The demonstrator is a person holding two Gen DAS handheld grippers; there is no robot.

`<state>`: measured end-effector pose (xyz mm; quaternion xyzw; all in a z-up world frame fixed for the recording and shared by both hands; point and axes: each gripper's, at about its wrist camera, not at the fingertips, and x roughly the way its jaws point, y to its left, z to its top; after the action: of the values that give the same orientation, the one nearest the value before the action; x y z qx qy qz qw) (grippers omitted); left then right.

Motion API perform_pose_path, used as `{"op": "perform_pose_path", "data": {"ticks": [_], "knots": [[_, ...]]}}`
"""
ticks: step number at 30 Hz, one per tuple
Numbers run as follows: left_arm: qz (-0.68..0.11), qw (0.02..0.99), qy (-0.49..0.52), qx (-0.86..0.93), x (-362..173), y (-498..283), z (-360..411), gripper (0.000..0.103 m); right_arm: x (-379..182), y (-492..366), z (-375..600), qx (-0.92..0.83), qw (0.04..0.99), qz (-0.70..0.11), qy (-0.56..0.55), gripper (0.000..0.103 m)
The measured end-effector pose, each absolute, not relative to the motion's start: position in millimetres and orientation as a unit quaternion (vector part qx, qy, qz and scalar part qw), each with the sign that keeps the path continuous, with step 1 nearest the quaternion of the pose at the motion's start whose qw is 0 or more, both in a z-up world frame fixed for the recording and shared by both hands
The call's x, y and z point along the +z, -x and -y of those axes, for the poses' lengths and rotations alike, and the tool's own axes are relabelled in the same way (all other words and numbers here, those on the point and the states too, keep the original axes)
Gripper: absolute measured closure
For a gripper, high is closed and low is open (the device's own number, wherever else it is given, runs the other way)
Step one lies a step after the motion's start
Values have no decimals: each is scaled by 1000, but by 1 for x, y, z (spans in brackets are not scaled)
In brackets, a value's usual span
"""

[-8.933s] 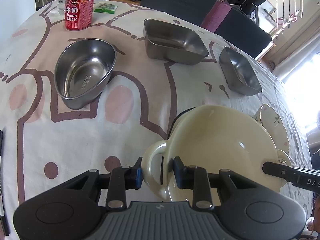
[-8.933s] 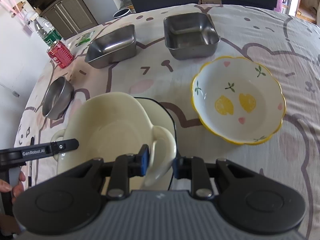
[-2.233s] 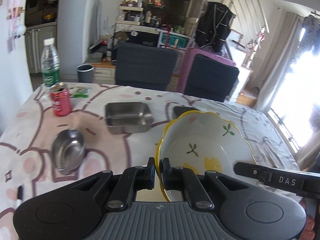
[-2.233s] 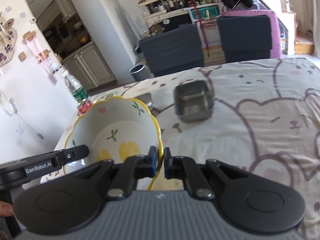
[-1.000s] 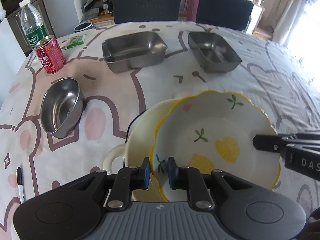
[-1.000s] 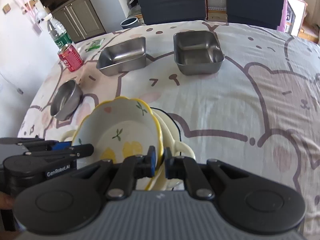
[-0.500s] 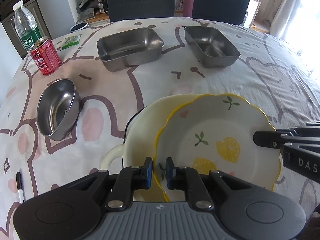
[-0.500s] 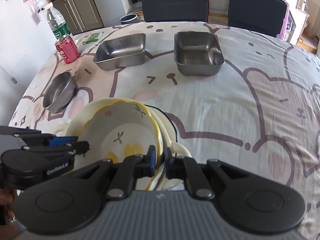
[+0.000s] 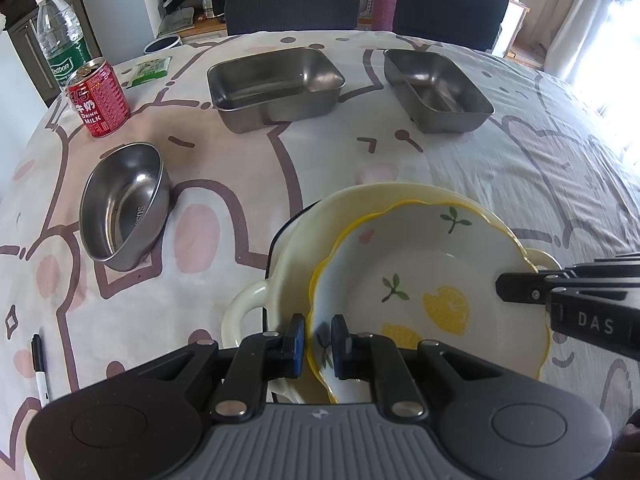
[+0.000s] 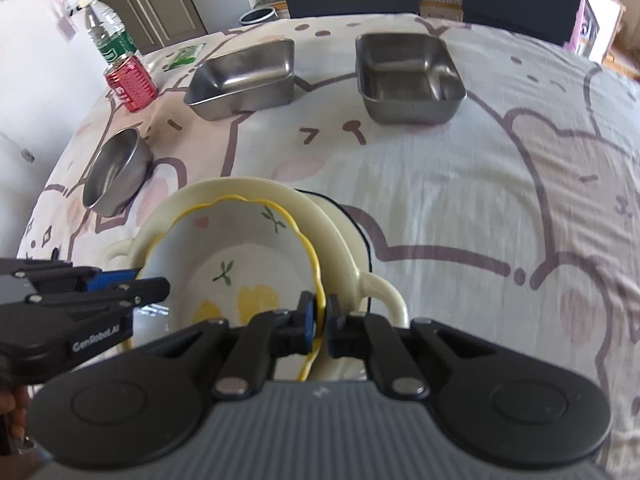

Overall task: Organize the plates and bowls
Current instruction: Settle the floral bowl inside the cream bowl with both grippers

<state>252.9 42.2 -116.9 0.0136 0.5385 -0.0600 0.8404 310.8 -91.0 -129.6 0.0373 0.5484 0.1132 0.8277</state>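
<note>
Two grippers, left gripper (image 9: 318,338) and right gripper (image 10: 320,316), fingers pinching opposite rims of yellow-edged lemon-print ceramic bowl (image 9: 424,292) | bowl nested in cream two-handled ceramic dish (image 9: 360,208) | risk: uneven release may tilt and chip it

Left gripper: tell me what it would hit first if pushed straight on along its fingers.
The left gripper already straddles the rim of the lemon-print bowl, so that bowl's inner wall comes first, with the cream handled dish right beneath it. Depth is hard to judge in this fisheye view.
</note>
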Motion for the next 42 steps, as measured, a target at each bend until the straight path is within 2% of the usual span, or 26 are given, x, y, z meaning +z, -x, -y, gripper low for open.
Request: {"op": "perform_pose_path", "data": {"ticks": [20,33,42], "knots": [[-535,843,-3,-60,-115,-253,-46,90,-133,-316,107,129,808,-569,-79,93],[-531,846,-5,-54,-111,-250,-48,90,-131,-312,97,129,828,-545,-36,96],[-530,846,-3,-51,-105,-245,-49,86,-128,-308,102,138,826,-545,-34,92]]}}
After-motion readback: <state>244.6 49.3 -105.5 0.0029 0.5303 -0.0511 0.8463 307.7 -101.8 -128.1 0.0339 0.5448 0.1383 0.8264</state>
